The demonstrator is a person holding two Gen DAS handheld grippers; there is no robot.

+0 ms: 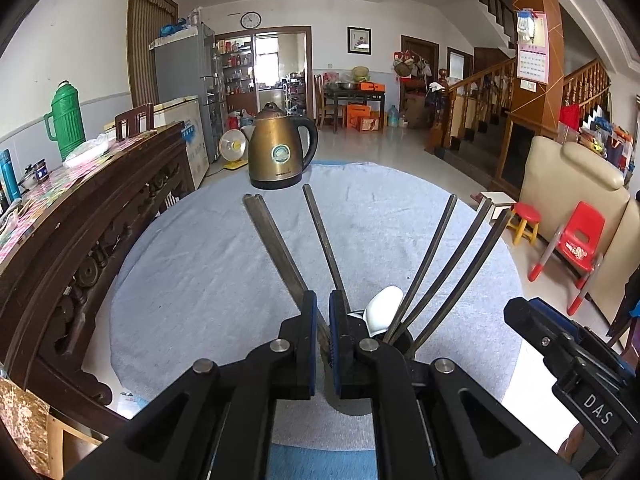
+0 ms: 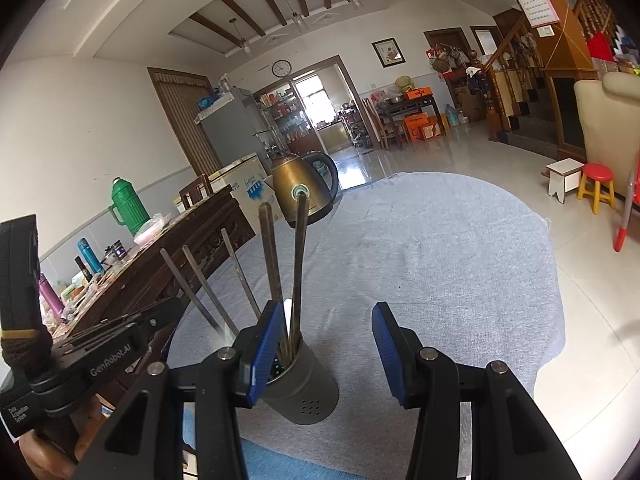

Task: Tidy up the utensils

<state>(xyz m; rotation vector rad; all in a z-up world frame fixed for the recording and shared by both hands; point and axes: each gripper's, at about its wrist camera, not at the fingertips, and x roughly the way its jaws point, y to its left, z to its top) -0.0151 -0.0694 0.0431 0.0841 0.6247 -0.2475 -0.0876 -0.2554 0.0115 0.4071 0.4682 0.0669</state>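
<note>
The left gripper [image 1: 322, 344] is pinched on a pair of chopsticks [image 1: 280, 240], its fingers nearly together, tips just above the grey holder [image 2: 300, 384] on the table [image 2: 440, 280]. More chopsticks [image 1: 448, 268] and a white spoon [image 1: 384, 310] already stand in the holder. The right gripper [image 2: 326, 354] hangs wide open beside it, holding nothing. The step looks like dropping this pair in; next, I judge, lower and let go. Readable writing: "DAS" and "GenRobot.AI" on the grippers. The kettle [image 1: 280, 148] beyond carries a label too blurred to read.
</note>
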